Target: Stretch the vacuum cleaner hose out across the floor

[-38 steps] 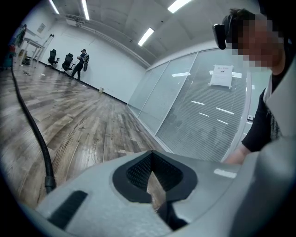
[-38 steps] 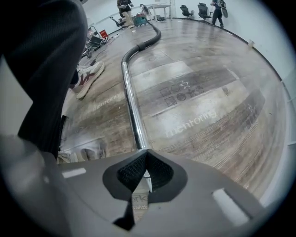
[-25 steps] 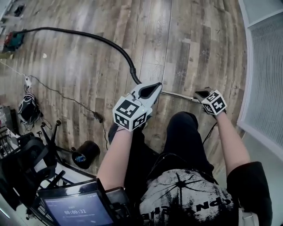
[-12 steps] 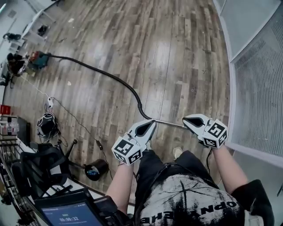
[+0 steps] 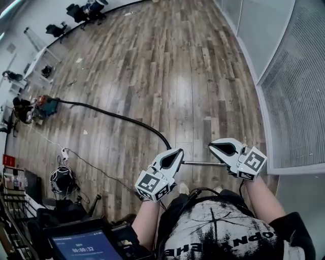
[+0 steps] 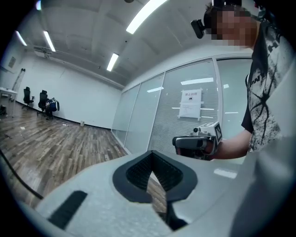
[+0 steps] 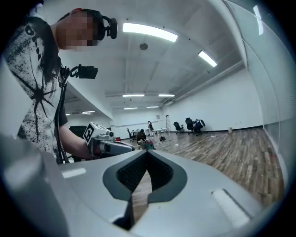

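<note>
The black vacuum hose lies stretched over the wooden floor, from the vacuum cleaner at the left to a thin metal wand near my feet. In the left gripper view a stretch of the hose shows at the left edge. My left gripper and my right gripper are held up in front of me, well above the floor, tips facing each other. Both are shut with nothing between the jaws. Each gripper view shows the other gripper.
A glass partition with blinds runs along the right. Thin cables, a black bundle and a stand with a screen crowd the lower left. Office chairs stand at the far end.
Both grippers have risen from near the floor, away from the wand, and my head has come up with them, so more floor shows. The hose and wand stay on the floor.
</note>
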`<state>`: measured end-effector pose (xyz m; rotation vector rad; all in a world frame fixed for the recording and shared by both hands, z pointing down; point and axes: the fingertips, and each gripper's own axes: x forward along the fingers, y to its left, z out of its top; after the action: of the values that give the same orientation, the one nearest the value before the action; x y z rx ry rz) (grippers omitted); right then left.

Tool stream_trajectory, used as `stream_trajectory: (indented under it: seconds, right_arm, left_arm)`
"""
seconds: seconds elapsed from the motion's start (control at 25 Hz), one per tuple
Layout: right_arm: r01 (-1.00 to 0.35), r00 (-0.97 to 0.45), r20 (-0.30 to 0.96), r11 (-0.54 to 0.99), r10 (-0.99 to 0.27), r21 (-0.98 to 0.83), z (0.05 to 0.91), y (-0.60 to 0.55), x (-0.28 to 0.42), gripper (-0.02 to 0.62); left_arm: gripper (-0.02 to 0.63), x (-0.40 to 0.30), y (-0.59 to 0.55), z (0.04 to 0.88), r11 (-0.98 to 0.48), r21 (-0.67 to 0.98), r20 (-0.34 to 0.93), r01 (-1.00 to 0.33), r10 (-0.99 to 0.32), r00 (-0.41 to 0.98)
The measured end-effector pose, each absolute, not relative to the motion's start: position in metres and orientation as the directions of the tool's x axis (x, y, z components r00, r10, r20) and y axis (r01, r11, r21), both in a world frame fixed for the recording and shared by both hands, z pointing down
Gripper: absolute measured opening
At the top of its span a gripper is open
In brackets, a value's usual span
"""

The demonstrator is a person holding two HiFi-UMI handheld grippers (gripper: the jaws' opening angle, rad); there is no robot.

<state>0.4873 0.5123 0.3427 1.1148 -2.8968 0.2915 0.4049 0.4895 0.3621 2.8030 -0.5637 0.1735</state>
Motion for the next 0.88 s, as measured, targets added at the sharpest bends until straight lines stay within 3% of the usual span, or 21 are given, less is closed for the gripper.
stream_trajectory:
  seconds: [0.28, 0.44, 0.88]
  right_arm:
    - [-0.727, -0.686, 0.108, 0.674, -0.719, -0.134, 0.327, 0.512, 0.43, 0.006]
    - [-0.687, -0.726, 0.116, 0.721, -0.678, -0.089, 0.319, 0.513, 0.412, 0.008]
    - [-0.564, -0.813, 0.134, 0.824, -0.566, 0.053, 0.319, 0.528, 0.454, 0.006]
  left_arm:
    - [0.0, 0.362, 0.488, 0.347, -0.929, 0.197, 0.174, -0.314, -0.282, 0.944]
    - [0.0, 0.349, 0.494, 0.338, -0.919, 0.18, 0.162, -0.35, -0.324, 0.932]
    - [0.0, 0.391, 0.517, 0.326, -0.871, 0.162, 0.141, -0.464, -0.444, 0.885]
